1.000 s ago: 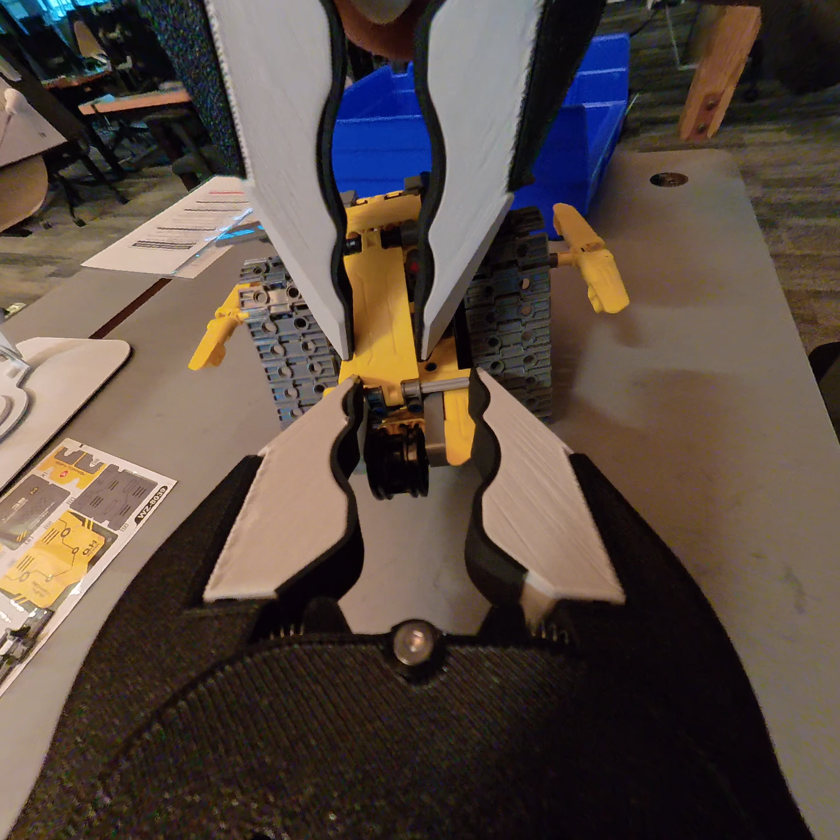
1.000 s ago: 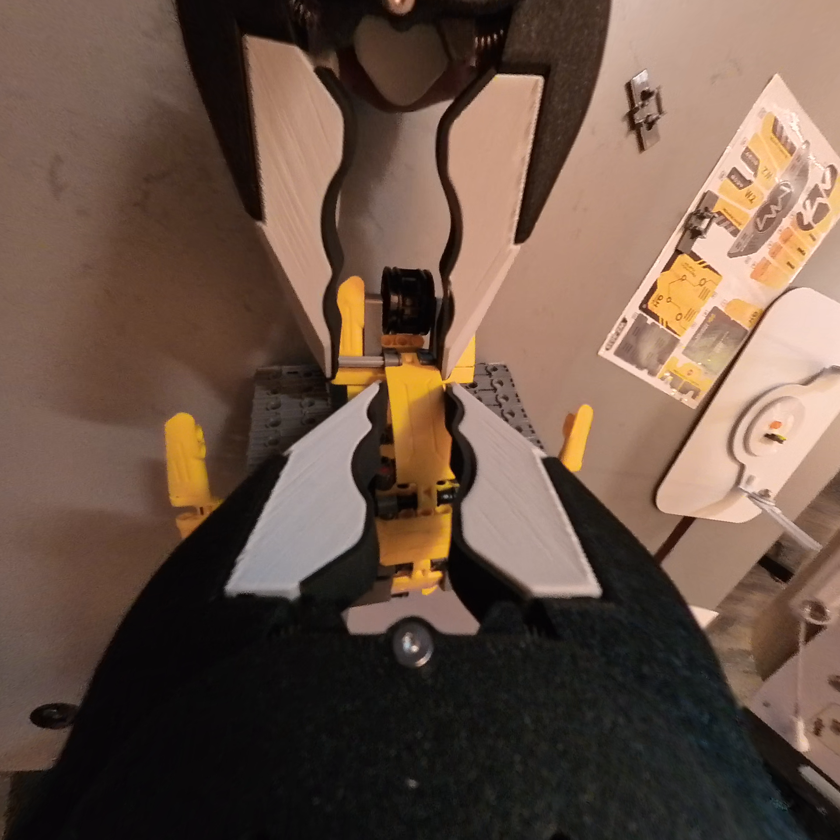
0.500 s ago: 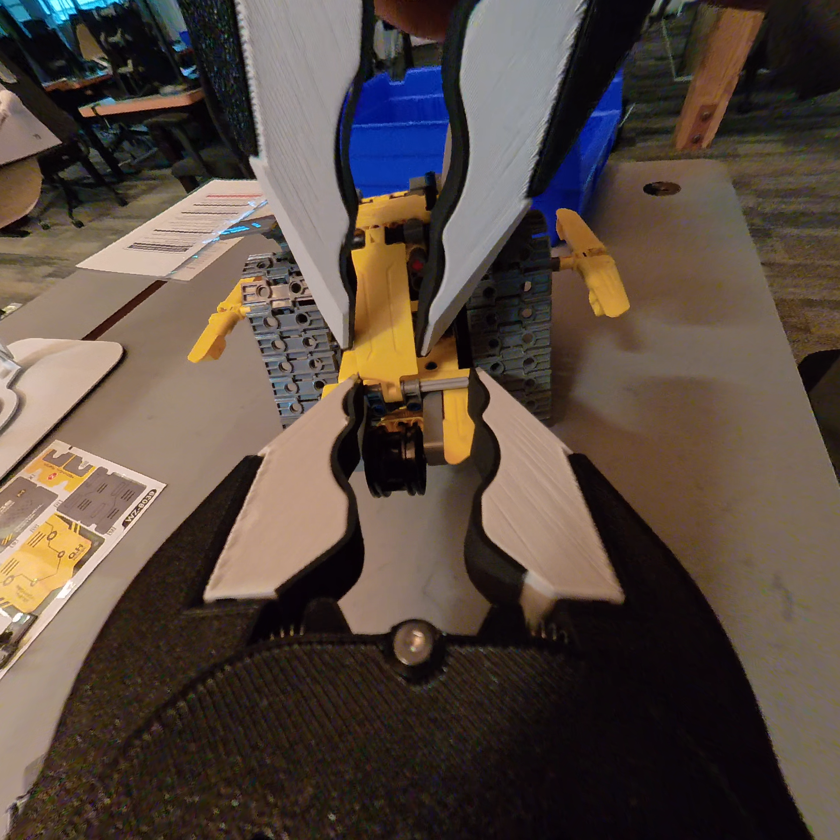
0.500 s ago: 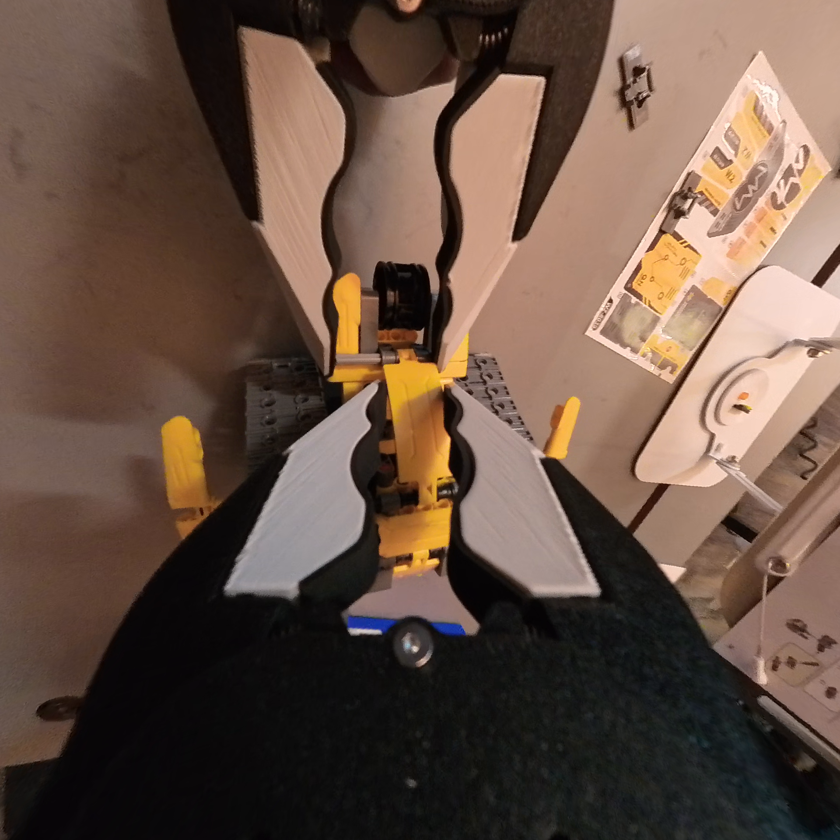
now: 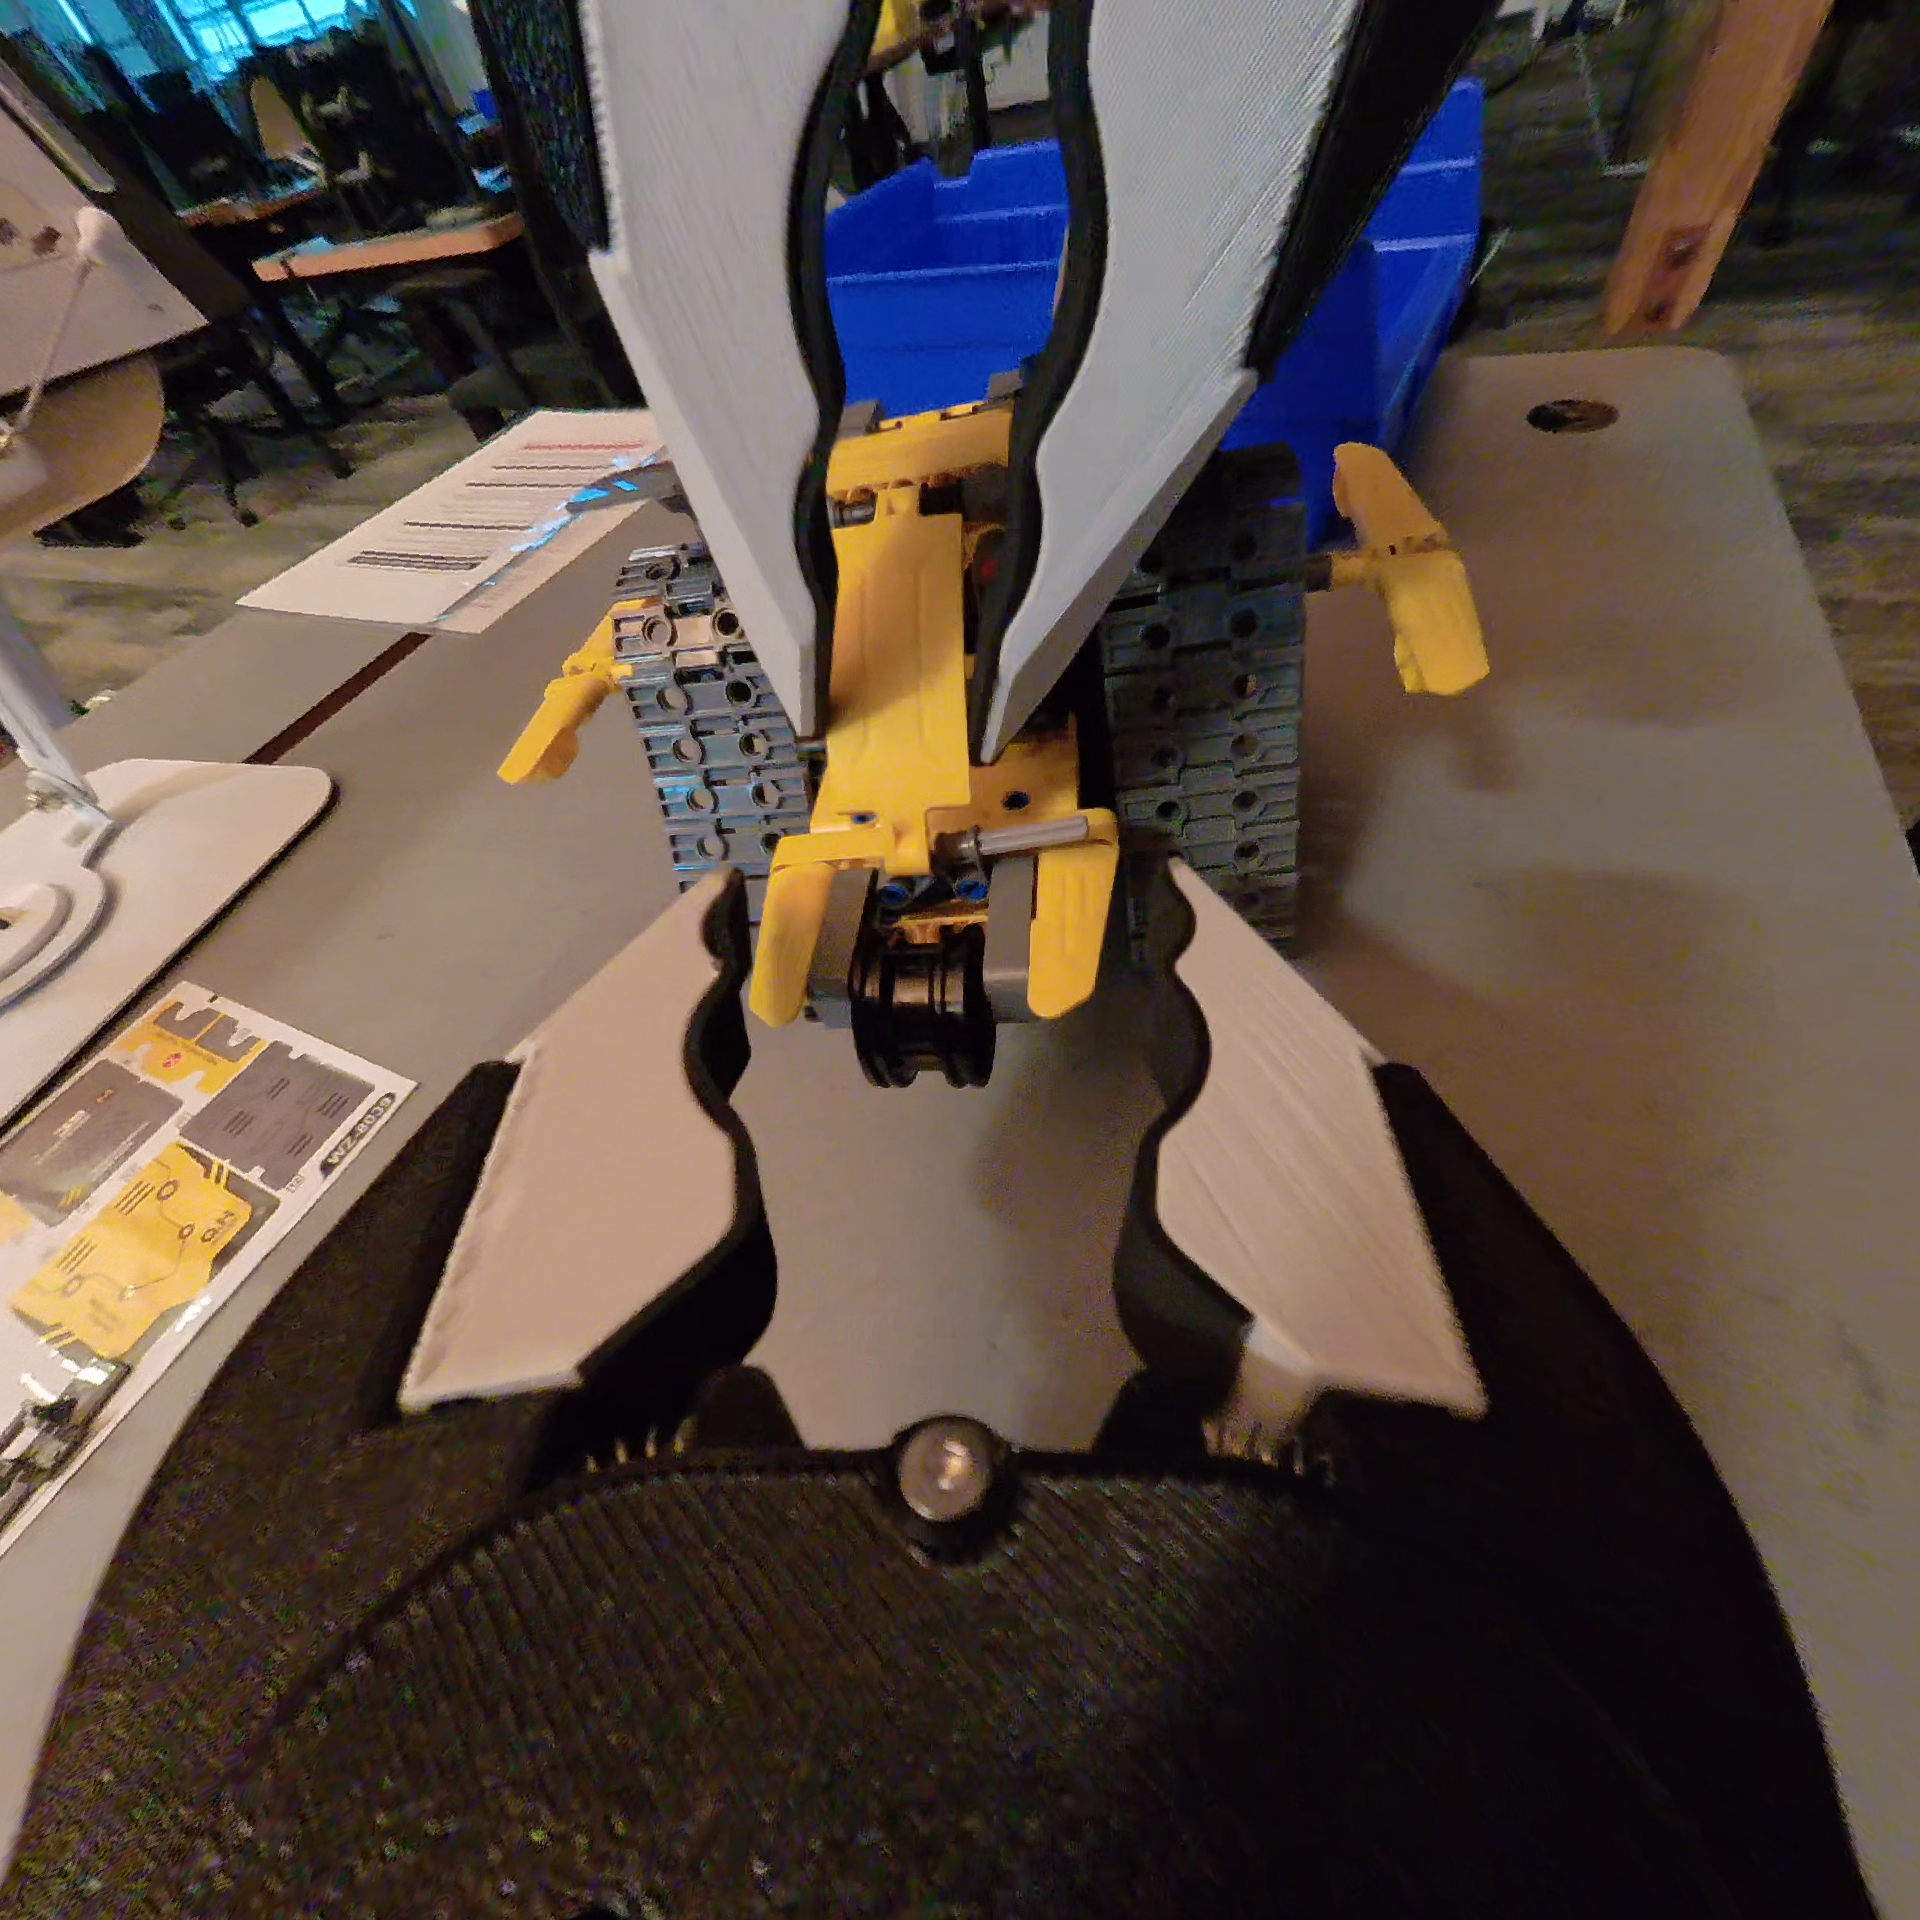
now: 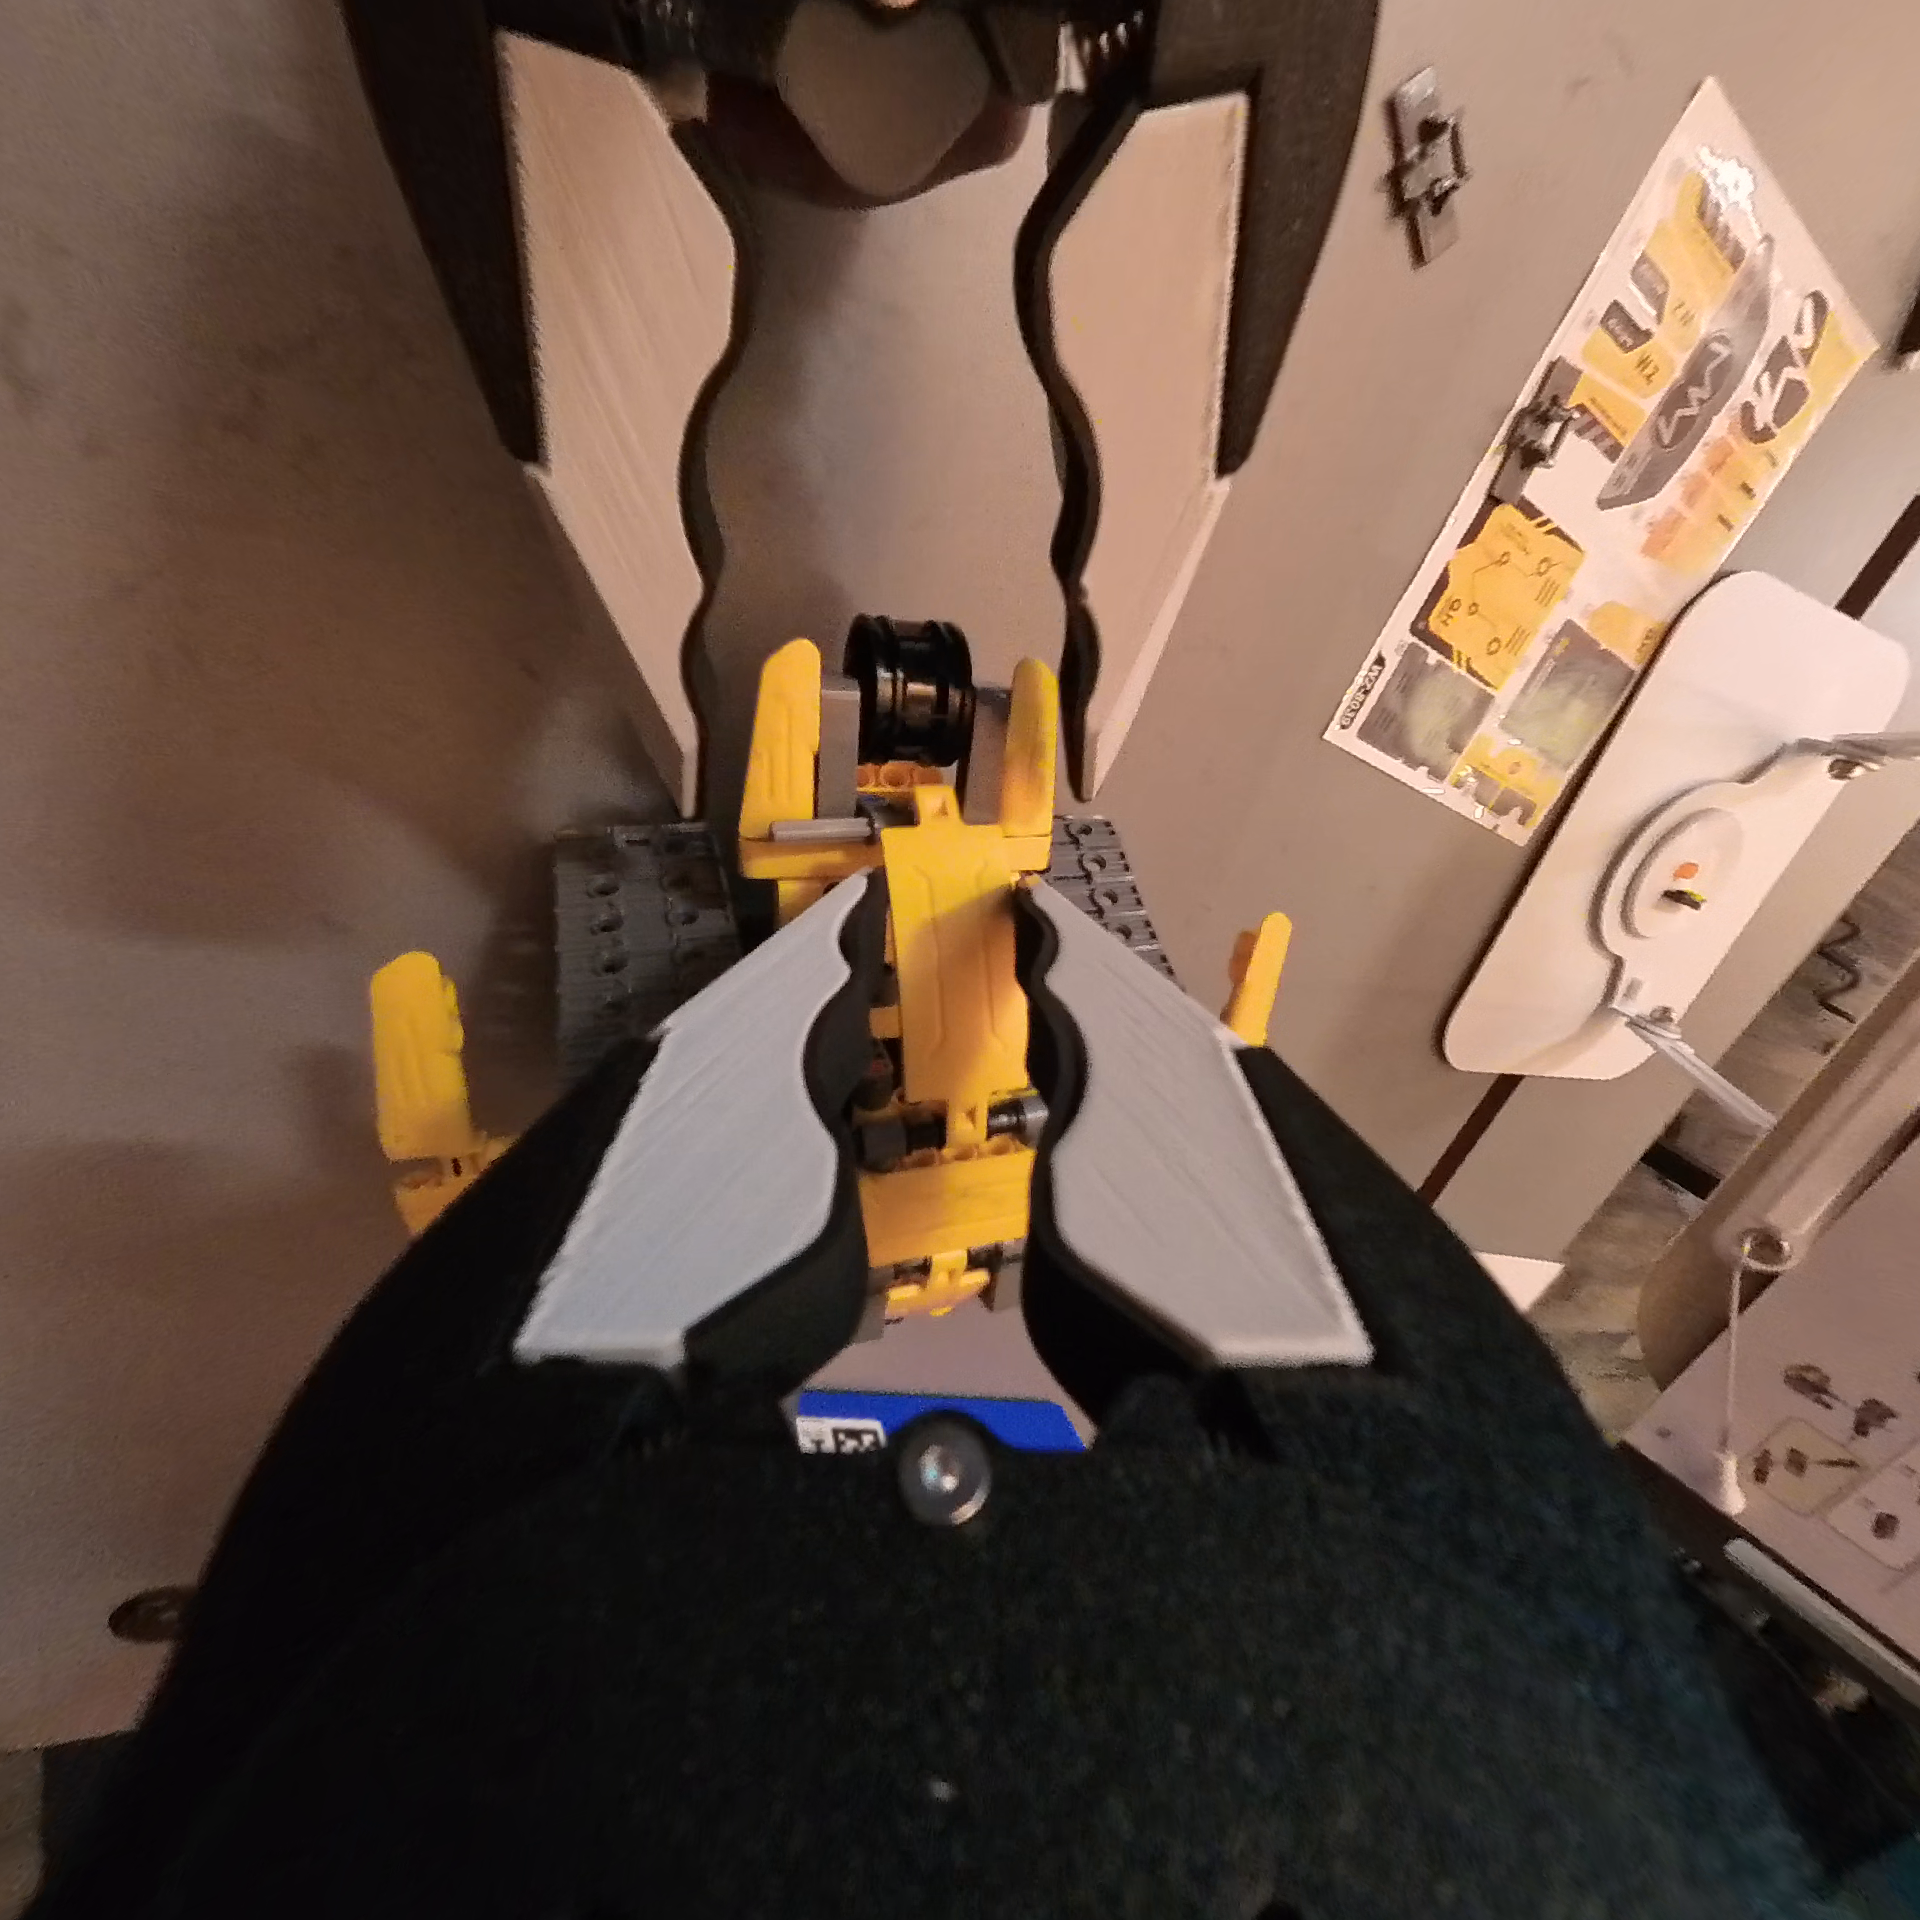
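Observation:
A yellow toy vehicle (image 5: pixel 894 675) with grey tracks stands on the grey table (image 5: pixel 1558 935). My right gripper (image 5: pixel 899 738) comes in from the far side and is shut on its yellow body, as the right wrist view (image 6: pixel 943 883) shows on the toy (image 6: pixel 956 966). My left gripper (image 5: pixel 951 894) is open, its jaws wide on either side of the toy's front end, apart from it. A black wheel (image 5: pixel 920 1013) sticks out at that front end, between the left fingers. The right wrist view also shows the wheel (image 6: pixel 912 696) and the open left gripper (image 6: pixel 888 795).
A blue bin (image 5: pixel 935 260) stands right behind the toy. A sticker sheet (image 5: pixel 156 1174) and a white lamp base (image 5: pixel 156 842) lie at the left, a printed paper (image 5: pixel 468 520) farther back. A wooden post (image 5: pixel 1704 156) rises at the far right. The grippers are tip to tip, or close to it.
My left gripper has opened and let go of the toy's front end. My right gripper has kept its hold on the yellow body and drawn back a little toward the blue bin.

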`<move>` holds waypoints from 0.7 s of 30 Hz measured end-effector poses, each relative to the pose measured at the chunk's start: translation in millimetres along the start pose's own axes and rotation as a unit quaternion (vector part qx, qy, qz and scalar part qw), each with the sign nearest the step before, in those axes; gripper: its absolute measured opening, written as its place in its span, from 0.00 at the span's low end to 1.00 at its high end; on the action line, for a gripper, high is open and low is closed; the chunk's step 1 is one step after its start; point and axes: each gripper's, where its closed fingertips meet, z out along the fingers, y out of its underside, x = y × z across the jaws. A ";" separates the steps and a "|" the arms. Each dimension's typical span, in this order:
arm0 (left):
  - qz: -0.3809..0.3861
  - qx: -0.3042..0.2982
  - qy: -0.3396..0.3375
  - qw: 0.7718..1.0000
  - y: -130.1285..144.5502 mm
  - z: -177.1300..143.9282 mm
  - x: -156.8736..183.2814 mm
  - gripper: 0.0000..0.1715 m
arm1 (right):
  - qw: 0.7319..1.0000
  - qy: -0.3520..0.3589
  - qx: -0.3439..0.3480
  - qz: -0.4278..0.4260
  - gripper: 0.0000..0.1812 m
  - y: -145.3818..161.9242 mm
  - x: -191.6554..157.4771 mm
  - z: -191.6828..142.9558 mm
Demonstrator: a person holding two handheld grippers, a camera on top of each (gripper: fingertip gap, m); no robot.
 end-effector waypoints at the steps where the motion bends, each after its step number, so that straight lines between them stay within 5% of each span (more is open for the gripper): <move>1: -0.004 0.003 0.003 1.000 -0.6 0.1 0.4 0.44 | 1.000 0.000 0.006 0.003 0.13 -0.9 0.2 -1.9; 8: -0.060 0.008 0.039 0.997 -0.8 6.9 4.2 0.49 | 0.999 0.004 0.027 0.027 0.13 0.5 1.8 -8.5; 21: -0.068 0.032 0.094 0.993 -6.5 -6.9 21.7 0.42 | 0.998 0.025 0.060 0.018 0.14 0.0 -21.7 -16.3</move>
